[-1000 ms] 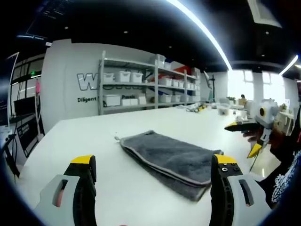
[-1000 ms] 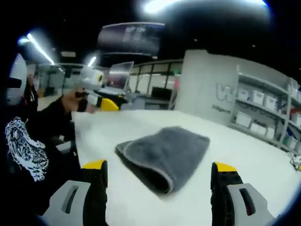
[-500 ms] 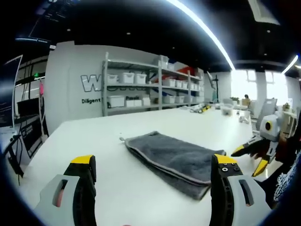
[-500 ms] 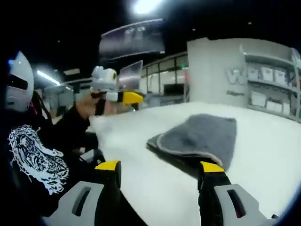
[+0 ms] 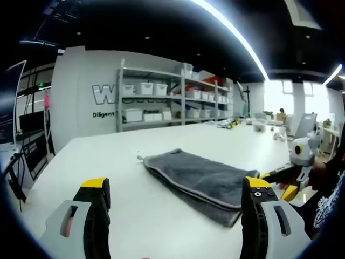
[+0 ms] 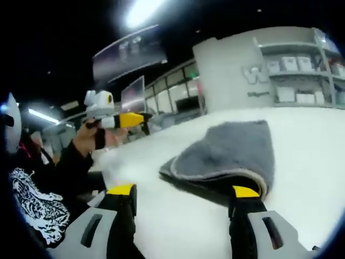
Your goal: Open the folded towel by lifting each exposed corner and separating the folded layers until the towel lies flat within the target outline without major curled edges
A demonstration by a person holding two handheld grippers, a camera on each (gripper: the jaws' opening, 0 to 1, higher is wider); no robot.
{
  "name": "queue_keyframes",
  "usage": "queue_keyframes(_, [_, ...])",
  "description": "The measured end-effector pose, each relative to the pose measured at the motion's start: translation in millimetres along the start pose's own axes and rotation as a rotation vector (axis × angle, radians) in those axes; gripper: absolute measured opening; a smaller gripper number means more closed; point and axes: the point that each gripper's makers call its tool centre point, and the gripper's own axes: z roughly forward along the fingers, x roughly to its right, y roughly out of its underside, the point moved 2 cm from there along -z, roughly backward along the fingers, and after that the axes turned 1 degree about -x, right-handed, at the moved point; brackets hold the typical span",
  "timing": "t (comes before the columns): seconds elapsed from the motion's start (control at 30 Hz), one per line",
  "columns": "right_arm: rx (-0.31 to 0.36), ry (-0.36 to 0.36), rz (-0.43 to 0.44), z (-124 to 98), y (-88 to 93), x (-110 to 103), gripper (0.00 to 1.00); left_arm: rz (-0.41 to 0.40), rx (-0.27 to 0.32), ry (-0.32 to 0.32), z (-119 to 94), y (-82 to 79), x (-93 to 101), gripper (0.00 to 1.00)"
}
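Left gripper (image 5: 175, 190), in its own view, we hold with jaws wide above the white table (image 5: 97, 156); the folded grey towel (image 5: 199, 181) lies ahead, wall lettering partly reading "Diligent". In the right gripper view, our right gripper (image 6: 183, 193) is spread wide, one yellow tip touching the towel's (image 6: 229, 151) near edge.

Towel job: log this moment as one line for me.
towel: folded, on white table | right tool: open, at near towel edge | left tool: open, apart from towel | unfolding: not begun
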Motion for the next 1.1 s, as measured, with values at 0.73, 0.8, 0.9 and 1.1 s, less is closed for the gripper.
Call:
queue_keyframes(0.73, [0.125, 0.018, 0.320, 28.3, -19.9, 5.2, 0.70, -0.005, -0.011, 0.080, 36.8, -33.2, -10.9, 0.98])
queue_keyframes(0.8, [0.137, 0.021, 0.321, 29.8, -21.0, 4.9, 0.68, -0.003, -0.014, 0.086, 44.5, -36.9, -14.1, 0.98])
queue_keyframes(0.9, [0.159, 0.031, 0.352, 31.3, -22.4, 7.3, 0.65, -0.024, -0.020, 0.106, 54.3, -42.0, -17.9, 0.97])
queue_keyframes(1.1, [0.210, 0.038, 0.451, 31.6, -24.3, 12.7, 0.55, -0.137, -0.032, 0.169, 77.6, -50.7, -28.7, 0.94])
